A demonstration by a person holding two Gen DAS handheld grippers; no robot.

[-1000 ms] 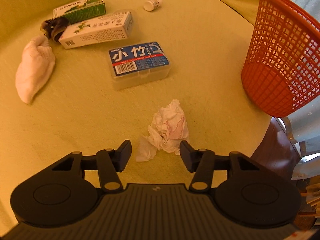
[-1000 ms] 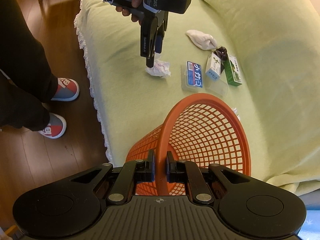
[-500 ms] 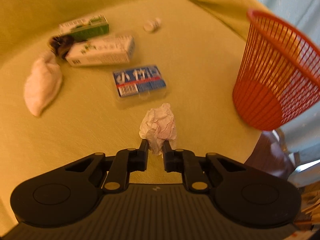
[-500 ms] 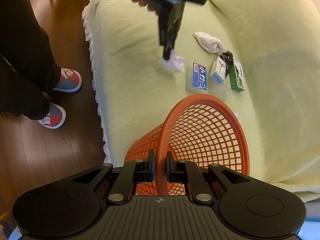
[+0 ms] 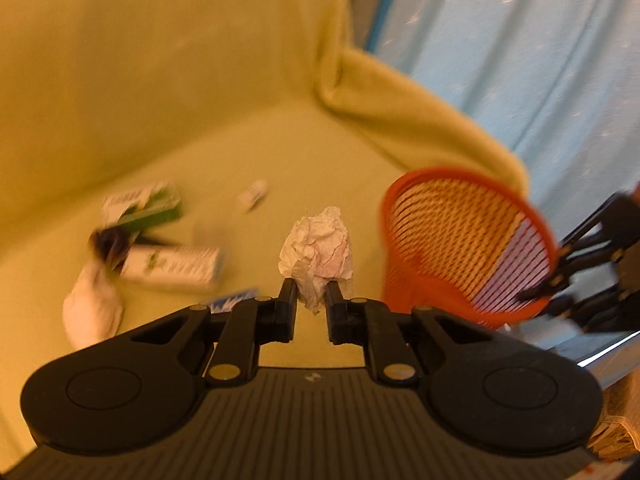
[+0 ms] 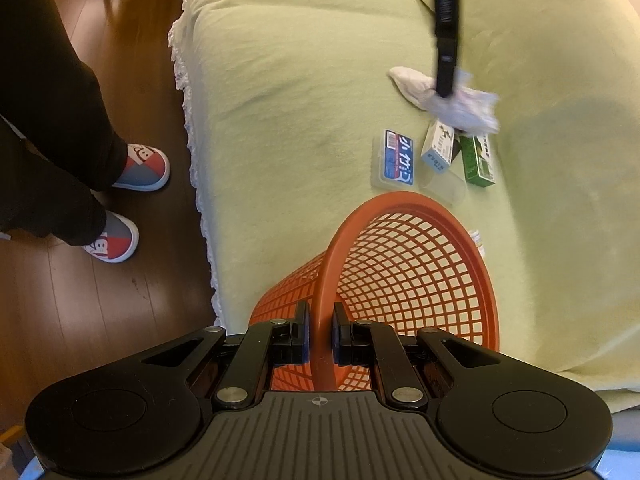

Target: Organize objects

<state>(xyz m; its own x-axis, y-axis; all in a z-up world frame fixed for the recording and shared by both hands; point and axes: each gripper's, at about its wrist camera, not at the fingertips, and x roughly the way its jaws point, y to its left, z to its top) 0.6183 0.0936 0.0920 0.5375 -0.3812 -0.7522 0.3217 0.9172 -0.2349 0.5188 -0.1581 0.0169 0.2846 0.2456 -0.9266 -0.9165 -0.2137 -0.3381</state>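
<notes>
Now the left gripper (image 5: pixel 311 300) holds the crumpled tissue (image 5: pixel 318 250) clamped between its 2 fingers, lifted clear of the green cover (image 6: pixel 288 80); 1.0 s ago the jaws stood wide around the tissue as it lay on the cover. Seen from the right wrist, the tissue (image 6: pixel 466 106) hangs above the boxes, beyond the orange basket (image 6: pixel 404 264). The right gripper (image 6: pixel 320 334) is closed on the basket rim, unchanged from the earlier frames, and holds the basket tilted with its mouth toward the tissue.

Beyond the basket, on the cover, lie 1 clear case with a blue label (image 6: pixel 396 158), 1 white box (image 6: pixel 438 148), 1 green box (image 6: pixel 478 156) and 1 white cloth (image 6: pixel 410 80). A small white bottle (image 5: pixel 252 194) lies near the green box.

Beside the basket, the cover's lace edge (image 6: pixel 192 140) meets a dark wooden floor (image 6: pixel 80 312). A person's 2 slippered feet (image 6: pixel 132 200) stand there. A light blue curtain (image 5: pixel 520 60) hangs behind the basket.
</notes>
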